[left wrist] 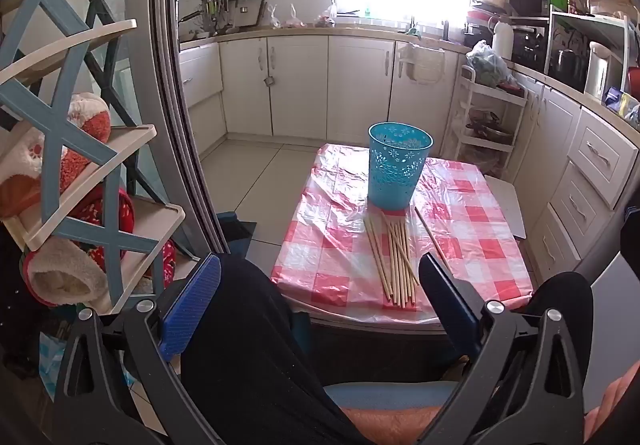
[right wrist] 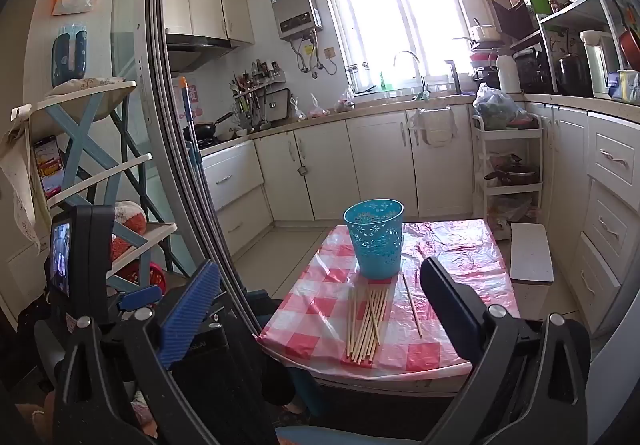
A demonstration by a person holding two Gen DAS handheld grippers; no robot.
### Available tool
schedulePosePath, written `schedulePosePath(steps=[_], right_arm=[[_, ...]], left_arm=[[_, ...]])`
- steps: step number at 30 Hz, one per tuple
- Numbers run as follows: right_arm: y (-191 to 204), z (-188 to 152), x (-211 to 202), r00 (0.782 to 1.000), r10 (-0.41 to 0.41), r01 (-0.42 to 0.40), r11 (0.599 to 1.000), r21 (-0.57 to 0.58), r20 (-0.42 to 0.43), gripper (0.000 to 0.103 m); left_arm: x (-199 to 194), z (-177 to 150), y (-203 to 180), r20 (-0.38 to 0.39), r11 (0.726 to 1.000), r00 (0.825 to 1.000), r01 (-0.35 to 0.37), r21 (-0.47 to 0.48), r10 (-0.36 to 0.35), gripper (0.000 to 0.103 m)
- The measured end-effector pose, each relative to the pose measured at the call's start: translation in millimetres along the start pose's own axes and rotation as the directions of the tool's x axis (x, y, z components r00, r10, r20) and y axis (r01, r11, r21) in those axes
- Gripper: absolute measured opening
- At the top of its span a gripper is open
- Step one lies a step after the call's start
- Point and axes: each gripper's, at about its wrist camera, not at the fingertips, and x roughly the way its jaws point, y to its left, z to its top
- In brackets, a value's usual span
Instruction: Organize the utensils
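Left tool (left wrist: 320, 301), right tool (right wrist: 320, 309): ribbed blue pads, both released, empty. Beyond, on the checked plastic-covered counter (right wrist: 460, 269): bundle of thin wooden sticks (right wrist: 366, 321), one stray stick (right wrist: 412, 305) right; perforated blue plastic cup (right wrist: 375, 243) upright behind.

We see daylight flooding through the window (right wrist: 394, 25), blown out to white glare; the rest stays soft, and straight lines bow toward both pictures' edges.
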Motion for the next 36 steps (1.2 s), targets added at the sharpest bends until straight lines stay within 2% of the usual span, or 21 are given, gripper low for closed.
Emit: schedulePosePath(steps=[19, 25, 28, 32, 36], right_arm=[[1.9, 0.5, 1.6, 1.000, 0.000, 0.000, 1.000, 0.000, 0.005, 0.096], [-13.5, 4.7, -6.1, 1.000, 0.002, -0.002, 1.000, 0.004, -0.001, 0.096], [-3.1, -0.7, 1.5, 1.000, 0.005, -0.005, 1.000, 0.004, -0.013, 0.096], [-3.9, -4.4, 19.5, 0.999, 0.020, -0.019, 1.000, 0.014, -0.038, 0.096], [-34.8, -0.6, 39.1, 0.995, 0.011, -0.005, 0.998, 0.063, -0.100, 0.096]], left_arm=[[-1.3, -0.3, -0.4, 0.000, 1.000, 1.000, -0.001, 0.000, 0.001, 0.095], [-0.9, -0.2, -0.6, -0.003, 1.000, 1.000, -0.002, 0.000, 0.002, 0.095], [1.2, -1.2, -2.9, -0.014, 1.000, 1.000, -0.002, 0.002, 0.002, 0.095], [11.6, -1.7, -8.0, -0.031, 1.000, 1.000, -0.005, 0.020, 0.005, 0.095], [46.1, 0.5, -14.0, -0.082, 0.999, 0.997, -0.005, 0.044, 0.009, 0.095]])
